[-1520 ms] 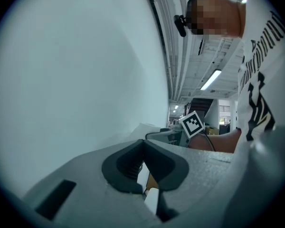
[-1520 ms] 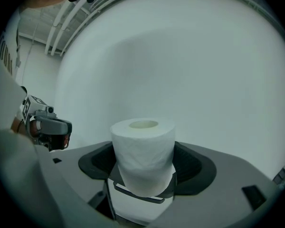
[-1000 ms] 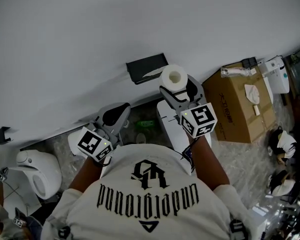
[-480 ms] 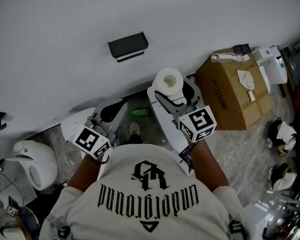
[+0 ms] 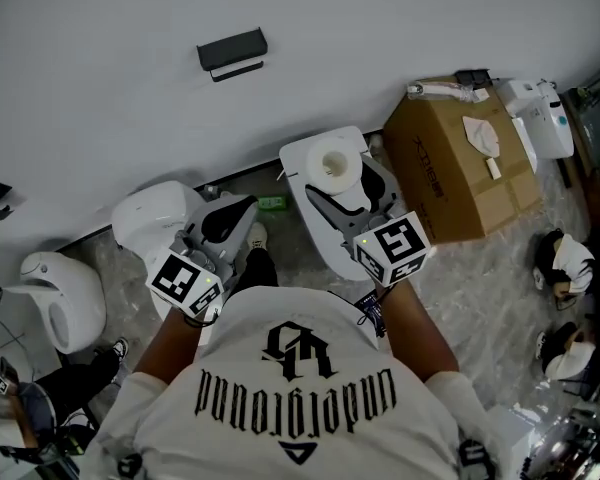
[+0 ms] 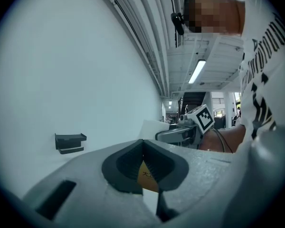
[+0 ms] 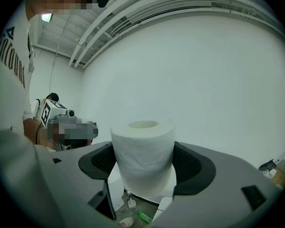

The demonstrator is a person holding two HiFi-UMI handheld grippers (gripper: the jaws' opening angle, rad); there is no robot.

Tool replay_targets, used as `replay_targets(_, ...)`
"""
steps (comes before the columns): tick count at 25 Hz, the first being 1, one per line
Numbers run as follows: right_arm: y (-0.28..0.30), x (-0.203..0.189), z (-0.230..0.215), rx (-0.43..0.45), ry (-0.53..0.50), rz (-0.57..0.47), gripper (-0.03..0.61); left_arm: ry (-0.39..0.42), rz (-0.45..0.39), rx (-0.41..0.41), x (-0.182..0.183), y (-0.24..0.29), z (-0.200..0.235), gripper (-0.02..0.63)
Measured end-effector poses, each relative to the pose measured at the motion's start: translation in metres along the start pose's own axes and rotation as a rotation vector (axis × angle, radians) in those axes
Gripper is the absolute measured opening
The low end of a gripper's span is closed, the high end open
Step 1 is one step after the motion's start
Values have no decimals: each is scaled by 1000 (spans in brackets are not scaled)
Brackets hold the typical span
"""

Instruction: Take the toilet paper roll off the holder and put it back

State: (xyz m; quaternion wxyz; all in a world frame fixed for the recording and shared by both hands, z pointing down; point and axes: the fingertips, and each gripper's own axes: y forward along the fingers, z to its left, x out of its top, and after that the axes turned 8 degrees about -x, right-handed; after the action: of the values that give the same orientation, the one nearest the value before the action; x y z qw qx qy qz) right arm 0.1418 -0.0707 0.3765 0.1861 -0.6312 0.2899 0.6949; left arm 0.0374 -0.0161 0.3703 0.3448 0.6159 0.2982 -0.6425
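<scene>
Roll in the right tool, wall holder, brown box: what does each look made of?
Roll: soft white paper, matte, with a faintly fuzzy wrap around a hollow core.
Holder: a dark, matte, sharp-edged shelf; plastic or painted metal, can't tell which.
Box: brown cardboard, dull, with folded flaps and a printed side.

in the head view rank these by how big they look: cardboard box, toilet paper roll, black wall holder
1. cardboard box, clearly the largest.
2 and 3. toilet paper roll and black wall holder look about alike. The roll is held nearer the camera, so ranking them is unsure.
</scene>
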Motion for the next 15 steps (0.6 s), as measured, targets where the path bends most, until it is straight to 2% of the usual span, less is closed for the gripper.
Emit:
replay_targets(8, -69, -9, 11, 23, 9, -1, 339, 17, 10, 35, 1, -12, -63, 14)
replay_targets(15, -99, 0, 19, 36, 3, -20, 339, 31, 8, 63, 10, -24, -83, 14)
